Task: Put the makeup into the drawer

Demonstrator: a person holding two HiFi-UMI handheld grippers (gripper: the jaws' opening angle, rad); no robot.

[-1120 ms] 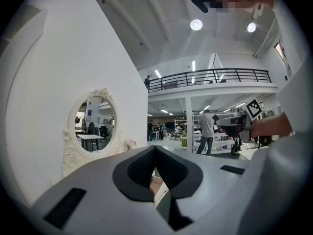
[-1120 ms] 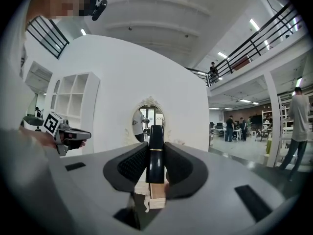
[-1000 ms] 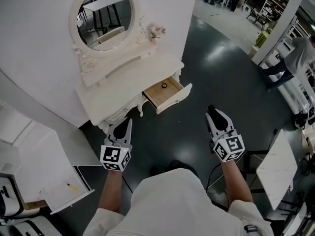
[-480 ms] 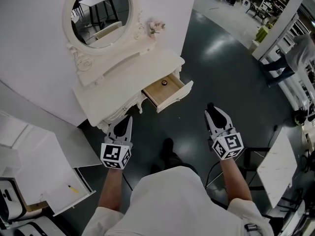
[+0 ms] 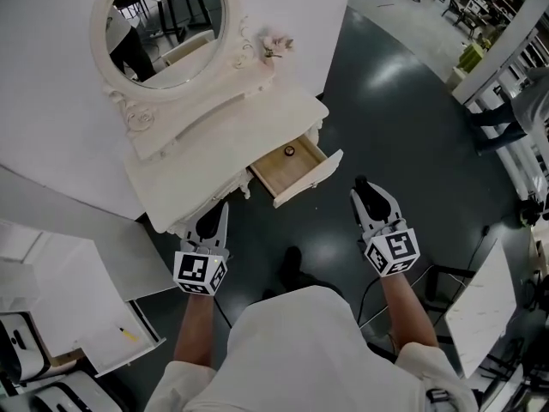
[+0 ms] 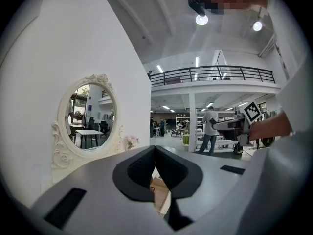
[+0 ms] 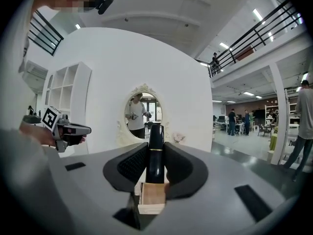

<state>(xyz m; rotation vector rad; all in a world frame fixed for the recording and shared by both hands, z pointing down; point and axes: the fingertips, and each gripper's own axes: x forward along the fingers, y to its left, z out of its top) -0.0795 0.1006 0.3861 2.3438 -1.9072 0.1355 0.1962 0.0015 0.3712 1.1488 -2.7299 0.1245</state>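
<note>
A white vanity (image 5: 232, 140) with an oval mirror (image 5: 163, 24) stands against the wall, and its wooden drawer (image 5: 302, 172) is pulled open. A small round item (image 5: 290, 151) lies in the drawer. My right gripper (image 5: 362, 187) hovers to the right of the drawer front, shut on a dark makeup tube (image 7: 156, 153) with a gold band. The tube stands upright between the jaws, and the drawer (image 7: 152, 197) lies straight ahead below it. My left gripper (image 5: 220, 210) hangs at the vanity's front left leg. Its jaws (image 6: 155, 150) meet at the tips with nothing between them.
A small flower ornament (image 5: 274, 45) sits on the vanity's upper shelf. A white shelf unit (image 5: 103, 316) stands at the lower left and a white table (image 5: 480, 299) at the lower right. The person's shoe (image 5: 292, 264) is on the dark floor between the grippers.
Both grippers and the person have moved closer to the vanity. The open drawer now lies nearer the right gripper. The tube stays held.
</note>
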